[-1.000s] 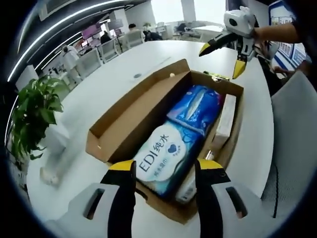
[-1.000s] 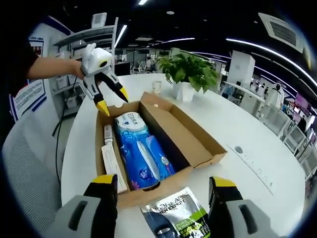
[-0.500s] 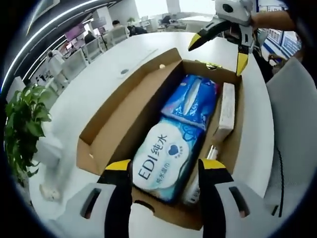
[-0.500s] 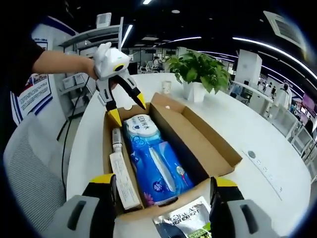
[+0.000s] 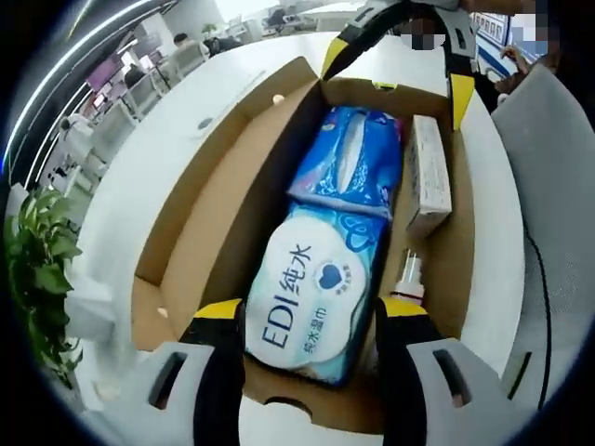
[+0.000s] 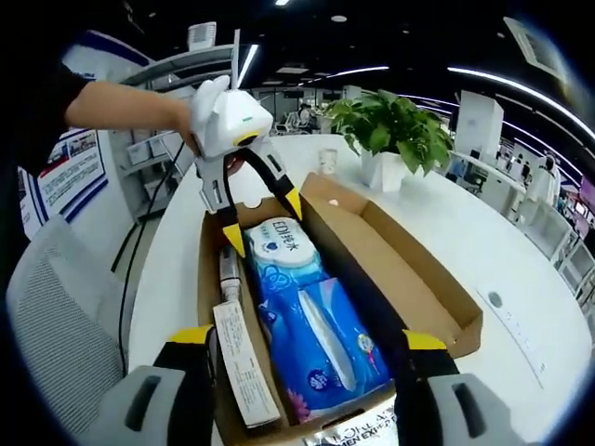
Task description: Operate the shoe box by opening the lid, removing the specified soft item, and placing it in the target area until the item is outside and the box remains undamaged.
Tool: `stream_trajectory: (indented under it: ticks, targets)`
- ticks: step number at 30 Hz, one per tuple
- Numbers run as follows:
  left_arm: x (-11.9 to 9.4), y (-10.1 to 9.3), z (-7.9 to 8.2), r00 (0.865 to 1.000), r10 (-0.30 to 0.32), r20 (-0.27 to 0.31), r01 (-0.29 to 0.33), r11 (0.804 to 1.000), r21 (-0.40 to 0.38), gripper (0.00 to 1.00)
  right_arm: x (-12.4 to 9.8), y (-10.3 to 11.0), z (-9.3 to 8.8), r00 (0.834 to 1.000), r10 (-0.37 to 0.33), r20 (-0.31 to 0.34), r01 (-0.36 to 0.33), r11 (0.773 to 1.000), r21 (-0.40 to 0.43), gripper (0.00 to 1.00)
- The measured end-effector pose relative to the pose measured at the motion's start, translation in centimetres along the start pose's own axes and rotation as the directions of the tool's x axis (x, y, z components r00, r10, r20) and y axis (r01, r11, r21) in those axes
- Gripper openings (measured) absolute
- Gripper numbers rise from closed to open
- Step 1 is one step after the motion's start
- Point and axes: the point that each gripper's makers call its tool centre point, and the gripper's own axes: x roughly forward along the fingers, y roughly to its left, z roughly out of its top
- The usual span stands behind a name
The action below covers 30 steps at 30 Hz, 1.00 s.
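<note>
Lid already folded back, the shoe box (image 5: 186, 214) sits open on the white desk (image 6: 521, 260). The left gripper (image 6: 263, 216), jaws spread wide and empty, straddles the white-and-blue EDI wipes pack (image 5: 311, 297) lying inside; the right gripper (image 6: 302, 358) waits, equally wide and empty. Grasping, lifting and placing remain.

One open cardboard shoe box (image 5: 200, 200), two blue soft wipe packs (image 5: 321, 297) (image 6: 325, 330), one long white carton (image 5: 425, 177), one small bottle (image 5: 407, 276), one potted plant (image 6: 390, 130), one paper cup (image 6: 326, 161), two grippers (image 5: 311, 321) (image 6: 302, 348).
</note>
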Motion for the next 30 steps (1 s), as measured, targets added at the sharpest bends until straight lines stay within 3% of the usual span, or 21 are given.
stream_trajectory:
  ticks: [18,30]
  targets:
    - [1.9,0.5,-1.4,0.996,-0.042,-0.080,0.049,0.995,0.092,0.59,2.9,1.3,0.6,0.999,0.051,-0.020,-0.052,0.998,-0.039,0.76]
    - [2.6,0.4,-1.9,0.995,-0.070,-0.069,0.076,0.992,0.100,0.61,5.0,1.3,1.5,0.997,0.074,-0.019,-0.076,0.995,-0.069,0.74]
